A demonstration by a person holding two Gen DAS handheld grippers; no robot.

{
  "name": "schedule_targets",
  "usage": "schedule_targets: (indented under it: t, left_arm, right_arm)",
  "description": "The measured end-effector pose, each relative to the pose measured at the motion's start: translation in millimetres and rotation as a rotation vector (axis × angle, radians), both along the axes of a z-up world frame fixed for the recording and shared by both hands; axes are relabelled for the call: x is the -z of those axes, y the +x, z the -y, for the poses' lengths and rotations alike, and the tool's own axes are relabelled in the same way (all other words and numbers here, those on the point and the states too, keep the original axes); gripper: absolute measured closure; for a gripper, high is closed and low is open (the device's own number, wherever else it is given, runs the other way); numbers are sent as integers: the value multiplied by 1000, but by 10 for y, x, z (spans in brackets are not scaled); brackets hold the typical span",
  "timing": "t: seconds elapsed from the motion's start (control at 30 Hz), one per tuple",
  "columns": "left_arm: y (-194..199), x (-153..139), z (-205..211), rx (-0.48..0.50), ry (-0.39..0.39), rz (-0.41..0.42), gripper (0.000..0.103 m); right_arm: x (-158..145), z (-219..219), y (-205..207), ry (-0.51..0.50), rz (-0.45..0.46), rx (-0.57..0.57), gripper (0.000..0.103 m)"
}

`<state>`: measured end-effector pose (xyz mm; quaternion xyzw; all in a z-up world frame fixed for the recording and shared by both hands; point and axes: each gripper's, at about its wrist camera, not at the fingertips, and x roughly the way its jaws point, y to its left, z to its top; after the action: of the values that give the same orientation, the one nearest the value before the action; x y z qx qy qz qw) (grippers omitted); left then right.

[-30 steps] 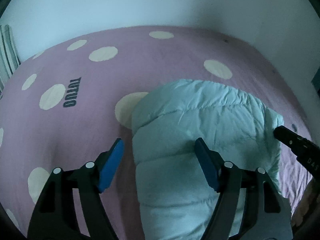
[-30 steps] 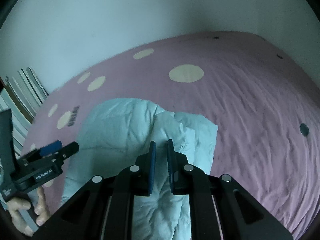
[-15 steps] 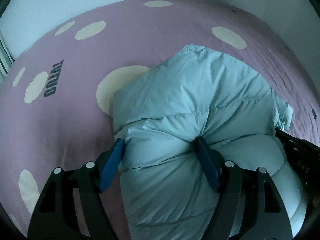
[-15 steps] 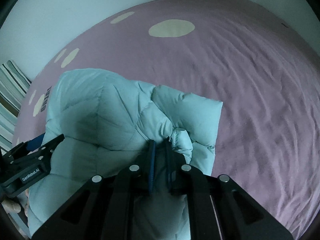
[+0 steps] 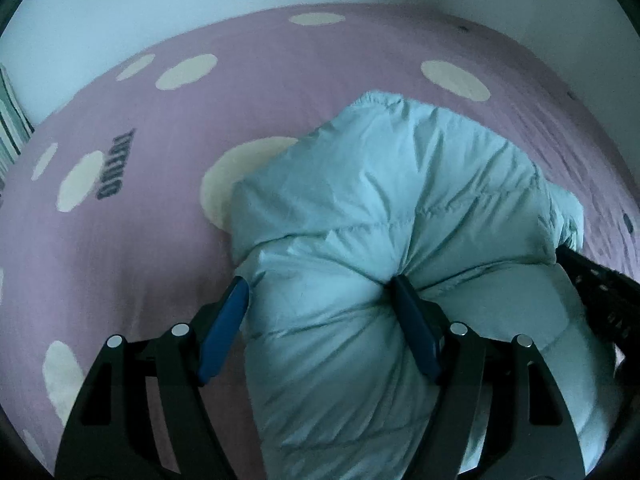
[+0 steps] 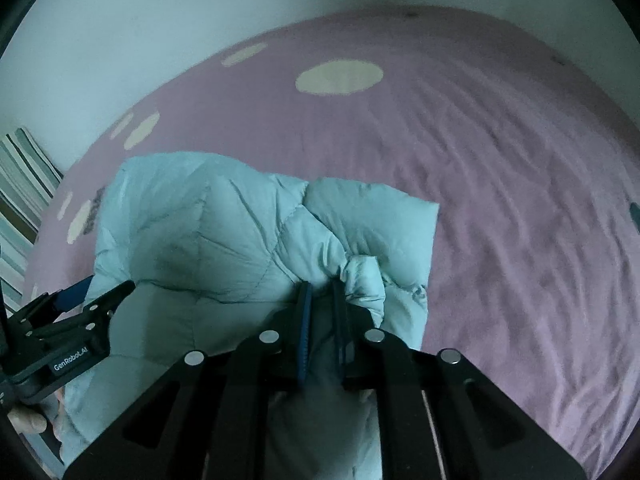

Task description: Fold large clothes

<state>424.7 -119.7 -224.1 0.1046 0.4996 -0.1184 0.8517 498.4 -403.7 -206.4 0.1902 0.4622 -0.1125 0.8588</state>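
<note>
Jacket (image 5: 384,216), a pale padded one, lies bunched on the bed (image 5: 132,264), over the pink sheet with cream dots, and both claws are on its near edge. Most of it is humped up rather than flat, which suggests the near part is being carried over the far part to make a fold.

In the left wrist view the left claw (image 5: 318,292) is spread wide, and a thick roll of padding sits between its blue pads (image 5: 224,328), bulging out past them. The right pad presses a dent into the fabric; the left pad sits against the roll's side. It straddles the bulk without squeezing it flat, likely to push and steer that side of the fold, since so much stuffing would not fit in a narrow pinch.

In the right wrist view the right claw (image 6: 320,300) is nearly clenched, gripping a thin gathered bit of the jacket, with a puckered knot of cloth beside its fingers. A tight pinch here gives a firm hold on an edge that would otherwise slip.

Two holds set apart along one edge keep it level as it travels. A striped cloth (image 6: 28,176) shows at the far left.
</note>
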Motion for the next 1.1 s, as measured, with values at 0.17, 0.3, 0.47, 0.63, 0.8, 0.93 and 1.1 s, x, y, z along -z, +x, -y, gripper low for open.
schedule_targets:
  t: [0.17,0.3,0.47,0.63,0.8,0.93,1.1]
  left_arm:
    - [-393,-395,-331,-37,-77,66,29]
    - [-859,-524,-552,-40,-120,94,29]
    - [-1046,-173,-514,-16,-98,24,29]
    - [-947,15,-503,-29,-119,-27,29]
    - [-1035,-287,-642,-72,-150,17,28]
    - [-1136,-367,-790,-143,-192,20,18]
    - [-1144,-101,-682,-149,-166,-10,12]
  right_arm:
    - [-399,-147,-482,4,75,-29,91]
    - [-483,-353,-907,13,96,-78,91]
    - [-136,-593,-989,-17,4,-116,91]
    - [-37,-604,-929,-24,-16,-123,91]
    - [-280,-546,-1122,-20,49,-81,70]
    - [-359,-520,-1152,-43,84,-51,43]
    - [-73,-483,-1056,-10,13,-40,39]
